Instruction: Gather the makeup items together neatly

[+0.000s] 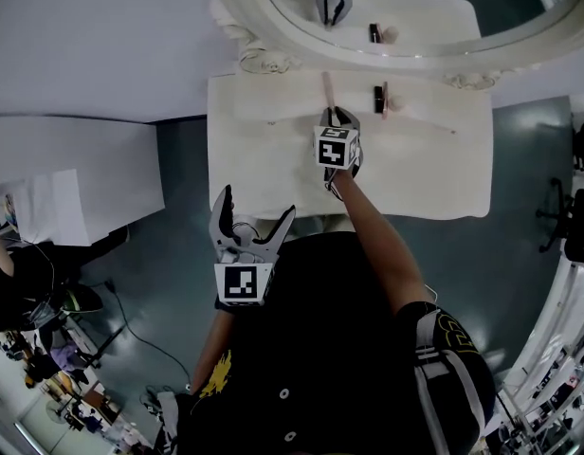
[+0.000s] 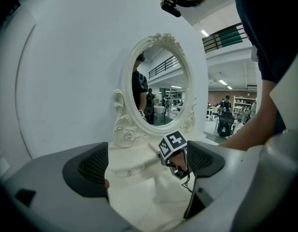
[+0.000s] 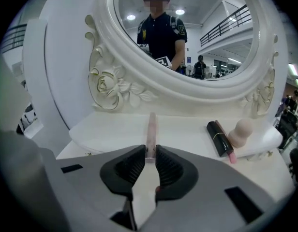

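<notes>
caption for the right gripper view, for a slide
Right tongs nip a slim pink stick below the mirror; black lipstick and sponge lie nearby

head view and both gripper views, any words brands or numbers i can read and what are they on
None can be read.
Cubes on the left gripper and right gripper: square markers only, no letters.
Lipstick and pink stick: no print visible.
Yellow shirt print: too blurred to read.

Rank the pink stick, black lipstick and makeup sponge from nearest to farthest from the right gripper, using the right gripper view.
1. Pink stick: gripped by the right gripper.
2. Black lipstick: to the right.
3. Makeup sponge: farther right.
</notes>
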